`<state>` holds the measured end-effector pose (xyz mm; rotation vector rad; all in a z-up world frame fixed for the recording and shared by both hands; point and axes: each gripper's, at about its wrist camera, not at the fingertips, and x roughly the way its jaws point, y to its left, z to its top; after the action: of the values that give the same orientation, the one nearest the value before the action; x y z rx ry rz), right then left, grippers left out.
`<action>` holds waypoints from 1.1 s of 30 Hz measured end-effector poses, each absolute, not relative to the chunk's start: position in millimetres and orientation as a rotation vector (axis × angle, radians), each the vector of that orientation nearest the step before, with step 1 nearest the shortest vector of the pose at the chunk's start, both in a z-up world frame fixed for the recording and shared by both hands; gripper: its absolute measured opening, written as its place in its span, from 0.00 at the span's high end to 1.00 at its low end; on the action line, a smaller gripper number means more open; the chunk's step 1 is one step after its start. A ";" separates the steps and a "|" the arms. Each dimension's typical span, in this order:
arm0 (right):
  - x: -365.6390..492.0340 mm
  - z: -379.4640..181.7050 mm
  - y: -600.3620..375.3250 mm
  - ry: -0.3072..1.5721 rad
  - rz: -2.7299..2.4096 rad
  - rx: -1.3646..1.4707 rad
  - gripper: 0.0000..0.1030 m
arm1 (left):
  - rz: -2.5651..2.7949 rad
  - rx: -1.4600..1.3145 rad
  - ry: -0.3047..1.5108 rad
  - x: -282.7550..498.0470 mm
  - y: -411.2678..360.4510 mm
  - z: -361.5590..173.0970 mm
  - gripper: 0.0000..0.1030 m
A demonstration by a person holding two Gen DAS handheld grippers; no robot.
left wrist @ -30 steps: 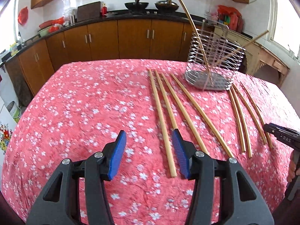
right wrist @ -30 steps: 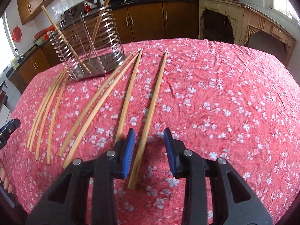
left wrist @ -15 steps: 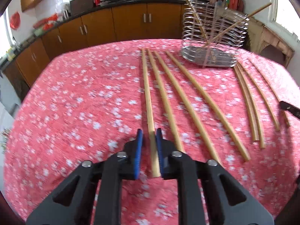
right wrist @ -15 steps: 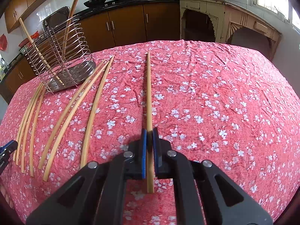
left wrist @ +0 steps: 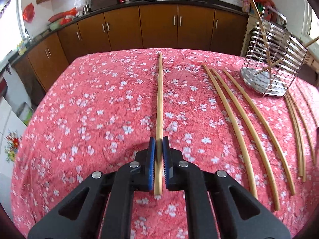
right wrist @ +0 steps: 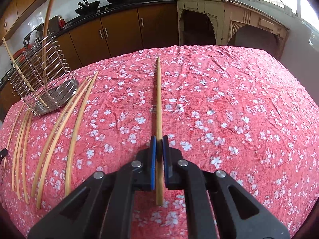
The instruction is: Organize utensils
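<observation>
In the left wrist view my left gripper [left wrist: 159,142] is shut on a long bamboo chopstick [left wrist: 159,97] near its near end; the stick runs straight away over the red floral tablecloth [left wrist: 99,109]. My right gripper [right wrist: 159,141] is likewise shut on another bamboo chopstick [right wrist: 158,95], held near its near end. A wire utensil holder [left wrist: 271,65] stands at the far right of the left view with two chopsticks leaning in it. That same wire holder [right wrist: 39,83] is at the far left of the right view.
Several loose chopsticks [left wrist: 239,123] lie in curved rows right of my left gripper; these loose chopsticks [right wrist: 57,133] also lie left of my right one. Brown kitchen cabinets [left wrist: 159,25] line the back. A pale wooden side table [right wrist: 229,18] stands behind the table's far right.
Both grippers closed from open onto a chopstick each. The left one shifted left with its stick, away from the other chopsticks; the right one swung its stick right, apart from the row.
</observation>
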<state>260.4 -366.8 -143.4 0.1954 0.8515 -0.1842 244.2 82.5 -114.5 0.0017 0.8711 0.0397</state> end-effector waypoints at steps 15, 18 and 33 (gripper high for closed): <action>234.4 -144.4 -355.5 0.858 -0.179 0.129 0.72 | 0.001 0.034 0.882 213.9 76.5 -116.6 0.63; 234.0 -144.6 -355.5 0.858 -0.178 0.130 0.72 | 0.004 0.042 0.882 216.4 79.4 -117.0 0.63; 223.2 -145.7 -347.5 0.861 -0.192 0.106 0.75 | 0.013 0.087 0.880 205.7 72.2 -114.7 0.64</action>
<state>223.1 -347.5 -145.7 0.1064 0.8609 -0.1925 205.7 72.2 -114.7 0.0873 0.8805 0.0129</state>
